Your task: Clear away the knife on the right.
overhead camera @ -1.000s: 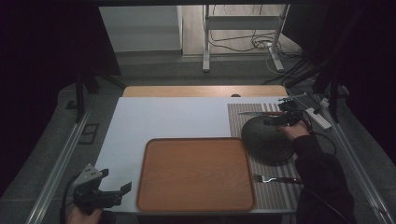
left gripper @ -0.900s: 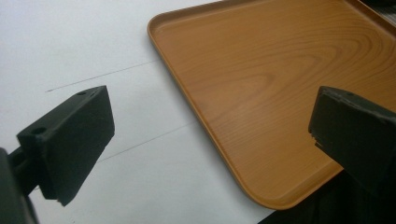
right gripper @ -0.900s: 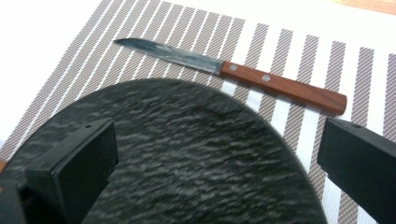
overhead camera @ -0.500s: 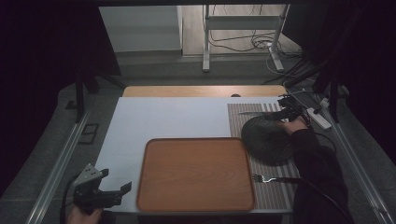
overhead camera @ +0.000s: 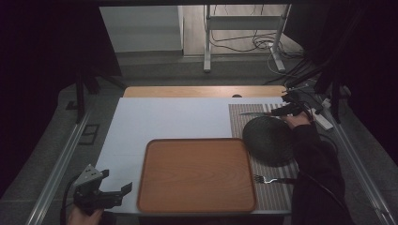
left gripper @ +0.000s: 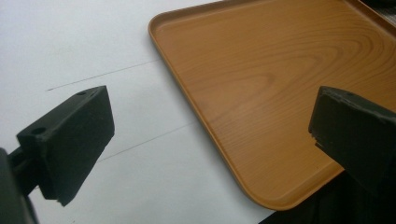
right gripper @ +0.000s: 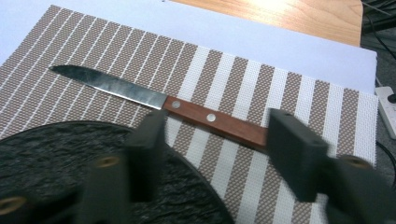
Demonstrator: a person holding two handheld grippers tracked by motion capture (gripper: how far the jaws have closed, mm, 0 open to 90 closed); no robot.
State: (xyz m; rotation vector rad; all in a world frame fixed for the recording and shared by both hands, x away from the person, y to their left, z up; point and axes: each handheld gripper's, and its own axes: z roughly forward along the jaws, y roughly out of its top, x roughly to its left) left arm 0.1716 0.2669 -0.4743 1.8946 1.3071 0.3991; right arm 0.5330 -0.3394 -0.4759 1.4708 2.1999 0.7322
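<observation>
A: High view first: what lies on the table (overhead camera: pixel 178 117)?
B: An empty wooden tray (overhead camera: pixel 197 174) sits near the front edge on the white sheet. Just to its right is a striped placemat (overhead camera: pixel 272 192), carrying a dark round plate (overhead camera: pixel 270 139), a fork (overhead camera: pixel 268 179) near the front and a knife (overhead camera: pixel 256 113) at the back.
A: And the left gripper (overhead camera: pixel 101 196)?
B: Low at the front left corner, apart from the tray. Its own view shows both jaws spread wide, with nothing between them; the tray's corner (left gripper: pixel 280 93) lies beyond.
A: The right gripper (right gripper: pixel 215 154)?
B: Its jaws stand apart above the plate's rim (right gripper: pixel 93 154), near the knife's wooden handle (right gripper: pixel 219 122), gripping nothing. The blade lies flat on the placemat (right gripper: pixel 289 93), just behind the plate.
</observation>
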